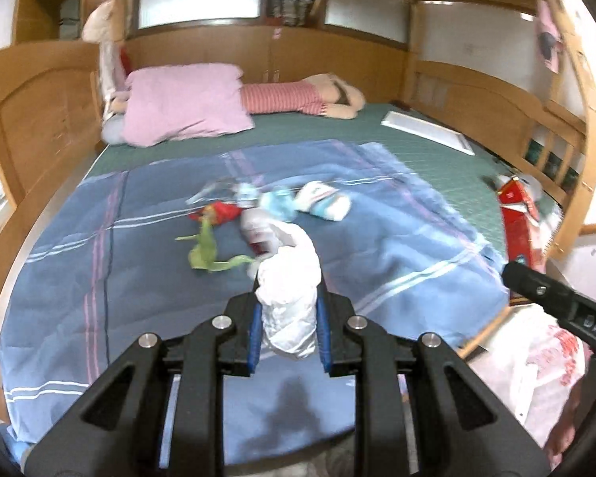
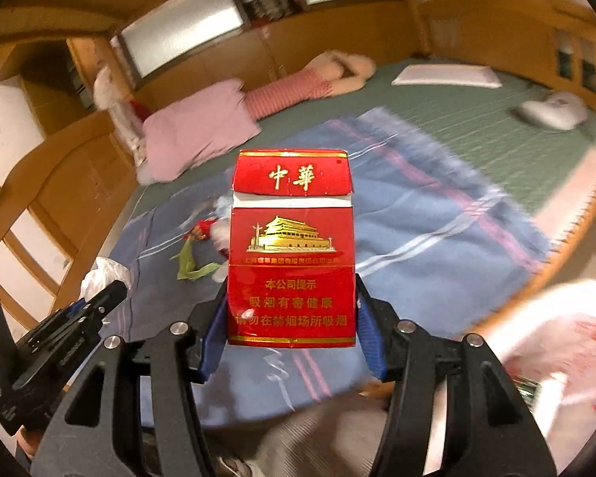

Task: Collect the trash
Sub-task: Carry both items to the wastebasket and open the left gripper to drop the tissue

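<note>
My left gripper [image 1: 288, 298] is shut on a crumpled white paper wad [image 1: 288, 310], lifted above the blue blanket [image 1: 99, 278]. My right gripper [image 2: 292, 310] is shut on a red cigarette pack [image 2: 292, 246], held upright over the bed. Loose trash lies mid-blanket: a green wrapper [image 1: 204, 250], a red wrapper [image 1: 220, 211], blue and white packets [image 1: 326, 200]. The left wrist view shows the right gripper [image 1: 536, 286] and the pack [image 1: 516, 218] at the right. The right wrist view shows the left gripper [image 2: 99, 302] with its wad [image 2: 103, 274].
A white plastic bag with red print [image 1: 548, 361] hangs off the bed's near right corner. A pink pillow [image 1: 182, 103], a striped plush doll [image 1: 298, 97] and a flat white board [image 1: 429, 127] lie at the far end. A wooden bed frame [image 1: 39, 119] surrounds the green mattress.
</note>
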A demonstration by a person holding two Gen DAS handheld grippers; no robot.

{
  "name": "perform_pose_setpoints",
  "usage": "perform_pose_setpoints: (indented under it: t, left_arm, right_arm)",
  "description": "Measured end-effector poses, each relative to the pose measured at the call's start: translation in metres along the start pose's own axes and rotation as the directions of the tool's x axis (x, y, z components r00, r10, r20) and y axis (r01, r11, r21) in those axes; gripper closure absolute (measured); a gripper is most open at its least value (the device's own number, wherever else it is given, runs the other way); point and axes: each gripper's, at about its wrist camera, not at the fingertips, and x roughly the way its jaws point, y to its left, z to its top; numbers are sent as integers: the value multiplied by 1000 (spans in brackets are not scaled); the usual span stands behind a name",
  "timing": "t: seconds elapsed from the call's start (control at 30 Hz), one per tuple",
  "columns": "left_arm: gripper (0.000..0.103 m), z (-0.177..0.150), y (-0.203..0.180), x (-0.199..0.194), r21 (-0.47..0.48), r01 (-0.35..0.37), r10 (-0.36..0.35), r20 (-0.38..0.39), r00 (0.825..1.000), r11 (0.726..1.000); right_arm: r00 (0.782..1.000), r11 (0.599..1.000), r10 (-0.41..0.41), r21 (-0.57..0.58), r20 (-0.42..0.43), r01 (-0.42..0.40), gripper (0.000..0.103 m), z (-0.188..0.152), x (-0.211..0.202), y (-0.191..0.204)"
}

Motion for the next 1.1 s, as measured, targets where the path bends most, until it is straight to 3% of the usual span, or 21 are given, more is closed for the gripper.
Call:
perform_pose_setpoints:
  t: [0.13,0.23,0.5,0.77,1.1]
  left_arm:
    - [80,-3,-49,-26,60,67,-69,32,997,996]
    - [79,-8,-91,-43,117,124,-131,52,990,985]
    - [79,-35,-199,-80,257,268,-289,48,956,929]
    - [79,-57,-245,-98,335,319,-353,47,934,887]
    - [79,-63,-259,-101,357,323,-361,44,931,876]
  right_arm:
    - [995,996,-82,38,65,80,47,-13,-55,-27]
    - [978,985,-164,73,127,155,47,-26,-96,-48]
    - [902,928,-368,153,225,341,47,-58,-175,-93]
    - [876,904,-416,214,244,369,47,-79,-203,-115]
    - [870,906,-412,223,271,360,47,-88,-218,-119]
